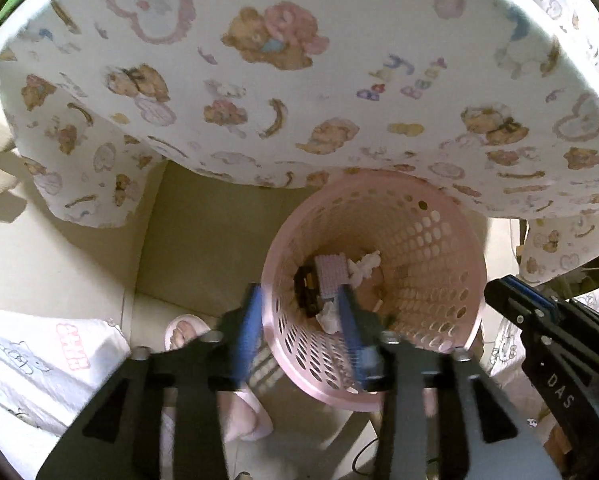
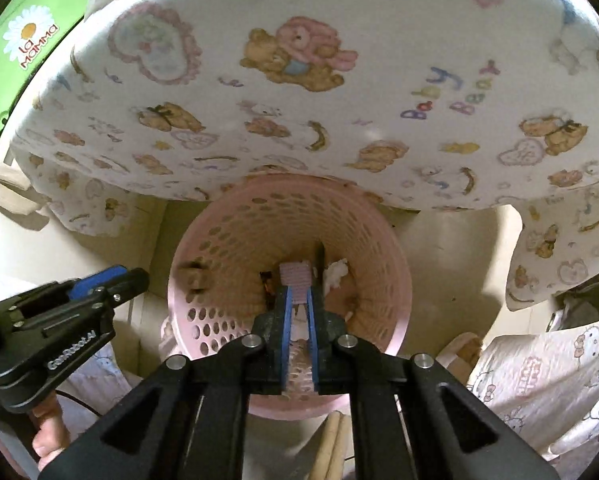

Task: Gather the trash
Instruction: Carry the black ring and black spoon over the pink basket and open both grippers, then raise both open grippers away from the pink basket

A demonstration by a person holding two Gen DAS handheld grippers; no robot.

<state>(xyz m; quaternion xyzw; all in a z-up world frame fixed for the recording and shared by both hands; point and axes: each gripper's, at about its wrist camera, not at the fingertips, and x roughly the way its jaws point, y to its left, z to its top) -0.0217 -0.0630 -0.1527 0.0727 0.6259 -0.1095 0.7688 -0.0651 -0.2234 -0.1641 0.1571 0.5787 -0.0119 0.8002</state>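
Note:
A pink perforated basket (image 1: pixel 439 280) (image 2: pixel 227 240) stands on the floor under the table's edge. At its bottom lie a lilac studded plate (image 1: pixel 331 270) (image 2: pixel 295 278), crumpled white tissue (image 1: pixel 365 264) (image 2: pixel 335 272) and a dark item (image 1: pixel 305 288). A blurred brown piece (image 2: pixel 193 276) shows against the inner wall. My left gripper (image 1: pixel 299 296) (image 2: pixel 111 280) points down, open, its fingers either side of the basket's near rim, nothing gripped. My right gripper (image 2: pixel 298 296) (image 1: pixel 511 300) hangs over the basket mouth with a narrow gap between its blue pads and nothing pressed between them.
A round table under a teddy-bear cloth (image 1: pixel 299 80) (image 2: pixel 319 100) overhangs the basket's far side. A green bag (image 2: pixel 31 40) sits at the top left. A person's foot in a pink slipper (image 1: pixel 183 330) stands left of the basket. Wooden sticks (image 2: pixel 331 448) lie in front of it.

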